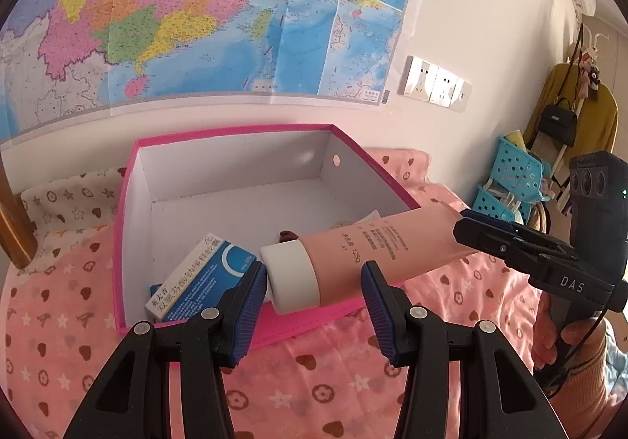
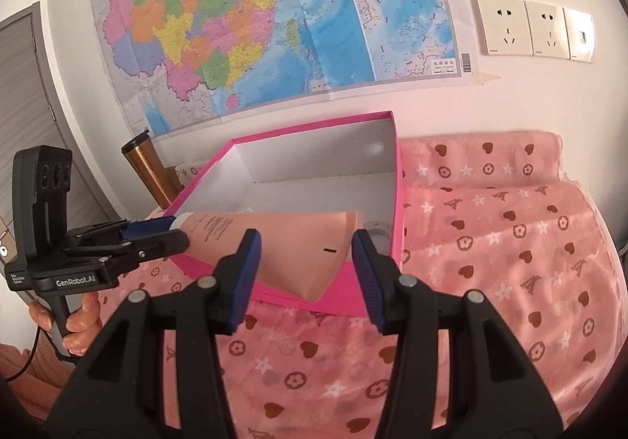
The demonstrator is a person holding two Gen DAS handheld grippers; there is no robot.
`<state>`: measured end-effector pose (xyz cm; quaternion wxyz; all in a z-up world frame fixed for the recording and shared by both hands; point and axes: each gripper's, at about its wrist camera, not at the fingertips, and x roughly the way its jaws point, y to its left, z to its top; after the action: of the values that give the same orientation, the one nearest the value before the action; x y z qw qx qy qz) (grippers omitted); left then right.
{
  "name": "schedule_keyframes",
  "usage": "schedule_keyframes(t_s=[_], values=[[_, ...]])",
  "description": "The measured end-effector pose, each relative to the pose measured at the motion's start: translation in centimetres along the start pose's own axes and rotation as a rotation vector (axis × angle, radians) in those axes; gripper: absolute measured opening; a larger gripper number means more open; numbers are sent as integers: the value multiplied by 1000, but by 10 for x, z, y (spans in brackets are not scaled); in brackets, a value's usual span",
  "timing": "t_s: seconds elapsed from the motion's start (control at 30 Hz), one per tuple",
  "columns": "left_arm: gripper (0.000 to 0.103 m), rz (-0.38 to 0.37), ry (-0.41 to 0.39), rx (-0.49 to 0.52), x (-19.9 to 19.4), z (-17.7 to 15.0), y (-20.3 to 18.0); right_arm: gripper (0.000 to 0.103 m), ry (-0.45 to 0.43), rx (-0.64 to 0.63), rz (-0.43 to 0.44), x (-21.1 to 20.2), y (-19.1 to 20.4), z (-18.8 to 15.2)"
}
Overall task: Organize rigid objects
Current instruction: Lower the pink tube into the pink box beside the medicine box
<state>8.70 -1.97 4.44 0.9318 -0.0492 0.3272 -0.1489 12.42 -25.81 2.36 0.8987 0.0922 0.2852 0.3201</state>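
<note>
Tube hangs level between both claws, over the near wall of the box. The left claw grips the tube at the cap end: one pad presses on the cap and the other on the body just behind it. We judge this to be the bearing grip, since the cap is the stiff part. The right claw straddles the flat tail, with a pad at each edge. Its pads look to be touching the tail, but we cannot tell whether they press or only steady it. The two-ended hold presumably keeps the soft body from sagging on the way in. A carton leans just left of the left claw's tip, inside the box and against its near wall. The box floor ahead of both claws looks mostly bare, so we judge the tube should be laid there, clear of the carton. Box sits on the blanket, below and ahead of both claws. The soft footing means the box may shift if its wall is bumped.
</note>
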Motion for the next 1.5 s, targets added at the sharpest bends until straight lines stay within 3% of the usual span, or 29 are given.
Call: schedule_keyframes(t_s=[1.5], values=[[50,13,14,-24,20,14,12,51,-7,-16,-4,16,-4,21]])
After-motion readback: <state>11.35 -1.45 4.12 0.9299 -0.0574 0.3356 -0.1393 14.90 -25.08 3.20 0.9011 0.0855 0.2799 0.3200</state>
